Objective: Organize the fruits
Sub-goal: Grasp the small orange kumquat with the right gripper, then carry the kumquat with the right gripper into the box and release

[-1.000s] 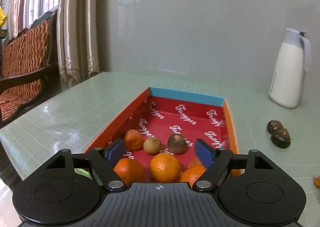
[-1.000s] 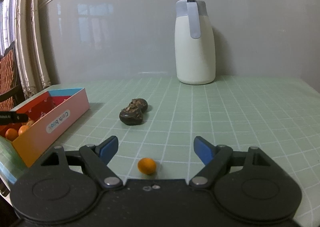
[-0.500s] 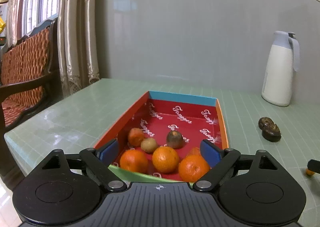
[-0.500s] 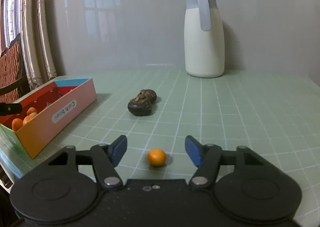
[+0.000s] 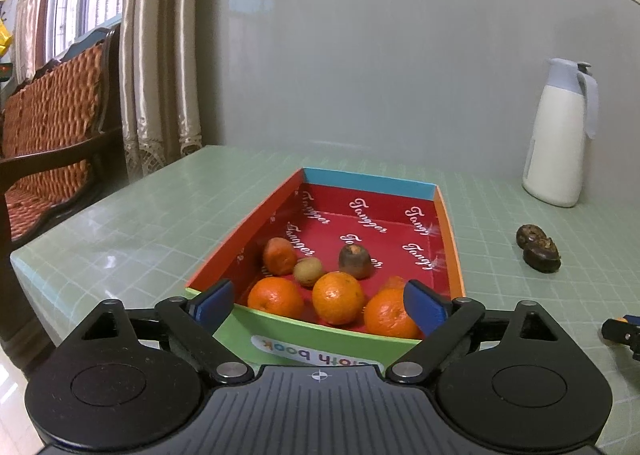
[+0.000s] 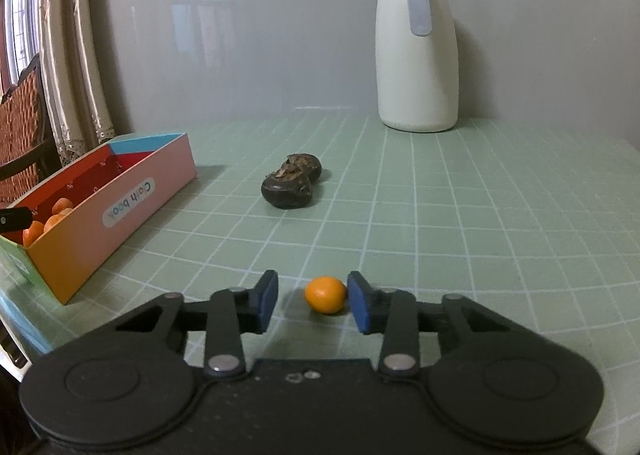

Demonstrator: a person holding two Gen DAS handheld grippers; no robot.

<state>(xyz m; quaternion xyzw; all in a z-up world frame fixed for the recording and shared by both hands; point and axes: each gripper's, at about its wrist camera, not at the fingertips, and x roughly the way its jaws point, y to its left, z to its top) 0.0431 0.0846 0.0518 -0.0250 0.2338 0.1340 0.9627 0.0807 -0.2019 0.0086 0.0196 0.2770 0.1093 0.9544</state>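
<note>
Since a second ago the right claw (image 6: 313,301) has narrowed around the small orange fruit (image 6: 325,294) on the tabletop (image 6: 460,215), not yet clenched; fruit sits nearer its right finger. Centre it, then squeeze gently. Left claw (image 5: 320,301) hangs released before the box (image 5: 316,339).

Green tiled table (image 6: 480,215): box (image 6: 120,199), kumquat (image 6: 325,294), dark fruits (image 6: 291,181), jug (image 6: 417,47).
</note>
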